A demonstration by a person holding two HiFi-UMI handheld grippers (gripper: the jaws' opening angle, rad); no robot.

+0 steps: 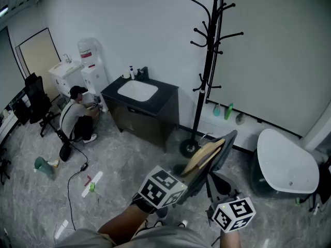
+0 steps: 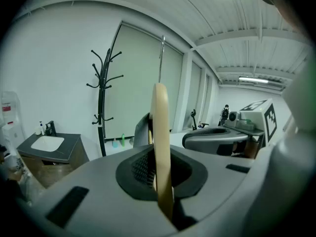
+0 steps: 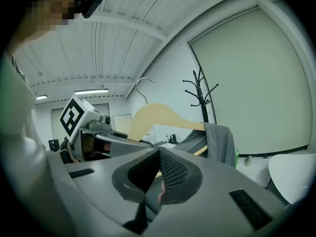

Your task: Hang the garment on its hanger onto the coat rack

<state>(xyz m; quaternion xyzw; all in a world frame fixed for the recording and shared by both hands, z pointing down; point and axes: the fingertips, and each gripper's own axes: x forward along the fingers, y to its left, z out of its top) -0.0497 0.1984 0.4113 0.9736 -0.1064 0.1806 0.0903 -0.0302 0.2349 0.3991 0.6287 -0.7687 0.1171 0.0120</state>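
Left gripper (image 2: 162, 181): pads clamped on the wooden hanger (image 2: 159, 127), which stands edge-on, straight up out of the fingers. Right gripper (image 3: 159, 177): pads drawn in to a thin slit with a tan sliver in it, in line with the hanger's lower bar (reads as a grip on that bar, though the sliver is small). Grey garment (image 3: 219, 142) drapes over the hanger arm just past the right fingertips, up and to their right. Wire hook (image 3: 143, 85) tops the hanger, high above both sets of fingers, touching nothing. Black coat rack (image 1: 209, 61) stands well ahead of the fingertips, apart from hanger and garment. Far off to the left of the left fingers: sink cabinet (image 1: 165, 94) and a person (image 1: 75, 120) crouched on the floor.
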